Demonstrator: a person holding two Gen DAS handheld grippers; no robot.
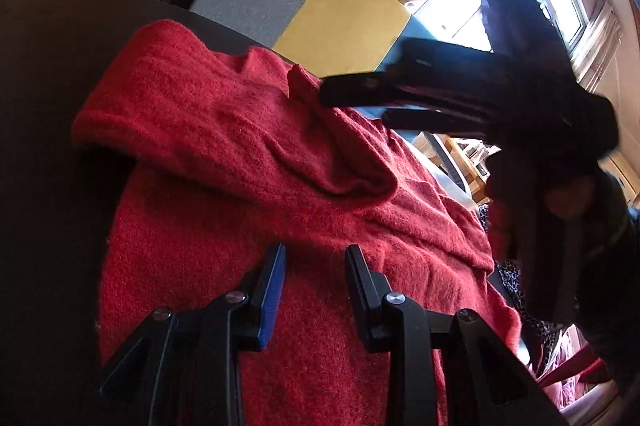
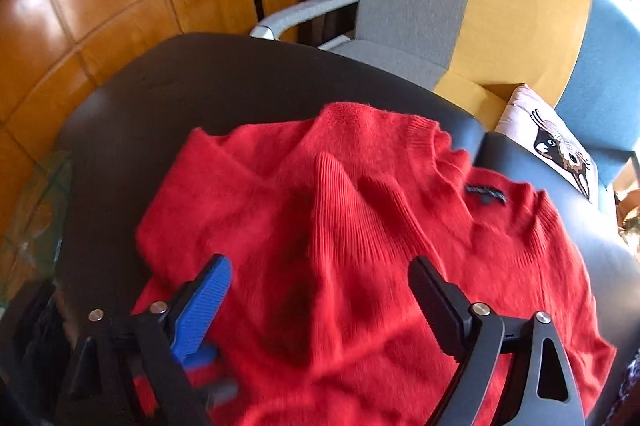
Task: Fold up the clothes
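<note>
red sweater on dark table | under both claws | left claw spread | right claw spread

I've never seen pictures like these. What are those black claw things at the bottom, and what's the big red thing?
The claws are grabbers that a person holds, one in each hand. Each grabber has a small camera looking along its two fingers, so you get two pictures. One shows the left gripper, the other the right gripper. The round, bendy look comes from the camera lens. Both grabbers are open and hold nothing now. The red thing is a sweater lying on a dark table, with one sleeve folded across it. The person is folding it. Behind the table is a sofa in grey, yellow and blue.
</note>
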